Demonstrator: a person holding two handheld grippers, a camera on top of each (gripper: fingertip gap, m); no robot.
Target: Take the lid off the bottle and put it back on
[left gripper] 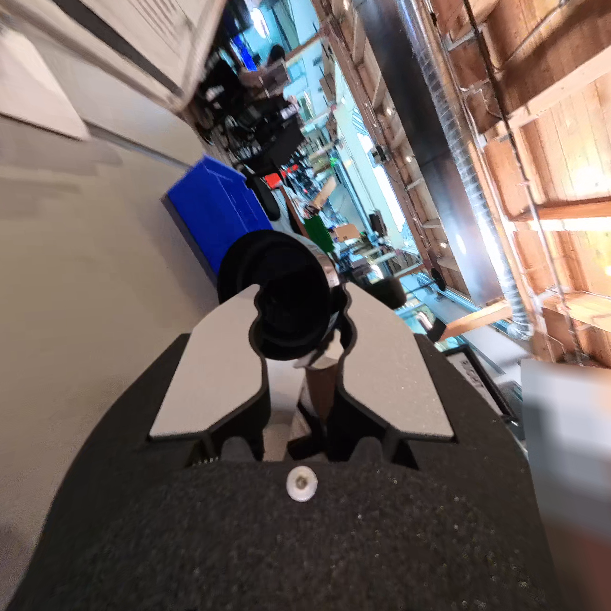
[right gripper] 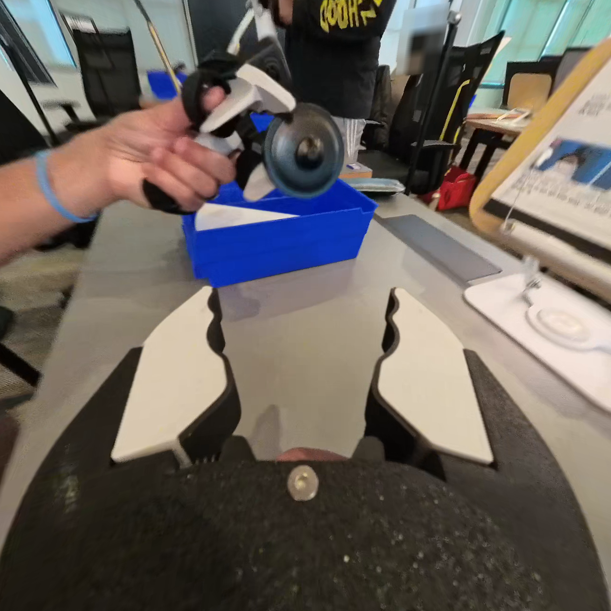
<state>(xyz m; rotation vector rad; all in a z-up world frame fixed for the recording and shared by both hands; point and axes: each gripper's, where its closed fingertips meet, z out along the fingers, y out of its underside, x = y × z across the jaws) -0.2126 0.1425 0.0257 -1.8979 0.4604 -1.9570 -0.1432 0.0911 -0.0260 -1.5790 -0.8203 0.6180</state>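
Black and round, the lid [right gripper: 302, 155] sits clamped in the left gripper [left gripper: 302, 314], lifted above the blue bin [right gripper: 281, 244], probably to keep it clear. The right gripper [right gripper: 302, 314], near the bin, gapes wide and empty; no bottle is in view.

A blue bin [right gripper: 281, 244] sits on the grey table [right gripper: 314, 363], a white board [right gripper: 545, 330] nearby
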